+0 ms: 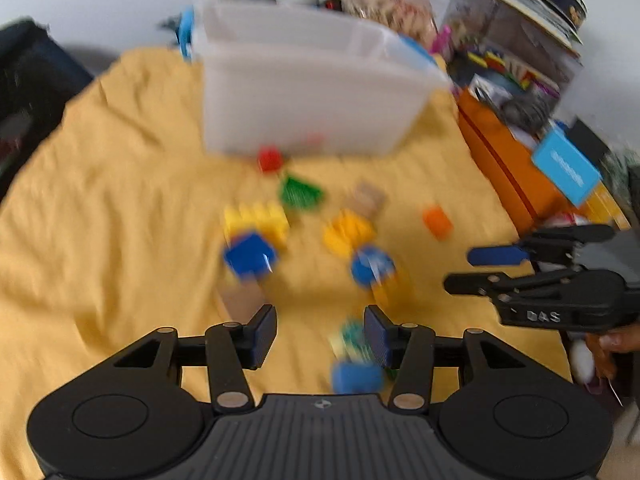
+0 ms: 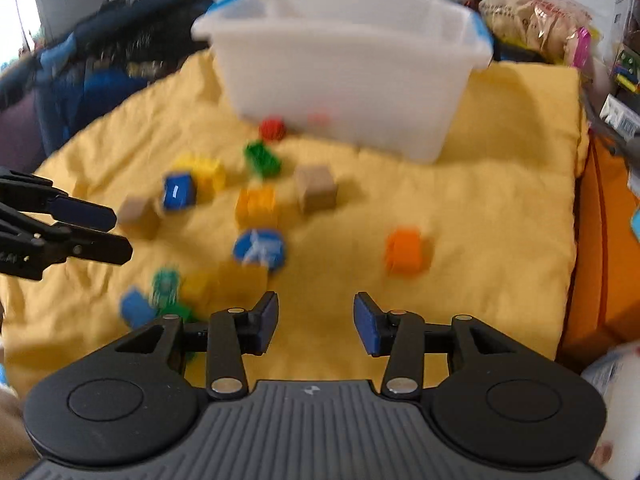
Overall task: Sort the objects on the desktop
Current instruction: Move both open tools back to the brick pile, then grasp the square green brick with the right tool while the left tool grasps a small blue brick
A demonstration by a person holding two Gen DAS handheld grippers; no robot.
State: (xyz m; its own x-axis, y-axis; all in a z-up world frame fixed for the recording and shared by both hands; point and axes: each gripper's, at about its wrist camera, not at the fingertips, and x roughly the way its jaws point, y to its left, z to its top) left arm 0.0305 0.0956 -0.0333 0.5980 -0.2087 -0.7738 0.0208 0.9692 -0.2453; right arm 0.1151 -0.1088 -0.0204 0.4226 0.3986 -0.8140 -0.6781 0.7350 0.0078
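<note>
Small toys lie scattered on a yellow cloth [image 1: 100, 208] in front of a translucent white bin [image 1: 304, 92] [image 2: 352, 68]: a red block [image 1: 270, 159] [image 2: 273, 128], a green brick [image 1: 300, 192] [image 2: 262, 158], yellow bricks [image 1: 260, 218] [image 2: 204, 170], a blue block [image 1: 250, 258] [image 2: 178, 191], a blue disc [image 1: 372, 266] [image 2: 260, 248], an orange block [image 1: 438, 220] [image 2: 404, 251] and wooden cubes [image 2: 316, 188]. My left gripper [image 1: 320, 334] hovers open over the near toys. My right gripper [image 2: 316, 320] is open above bare cloth; it also shows at the right of the left wrist view [image 1: 472, 270].
An orange box [image 1: 508, 168] with a blue card [image 1: 566, 168] borders the cloth on the right, below stacked books and clutter. Snack bags [image 2: 532, 12] stand behind the bin. Dark bags [image 2: 100, 60] lie at the cloth's left. Both views are motion-blurred.
</note>
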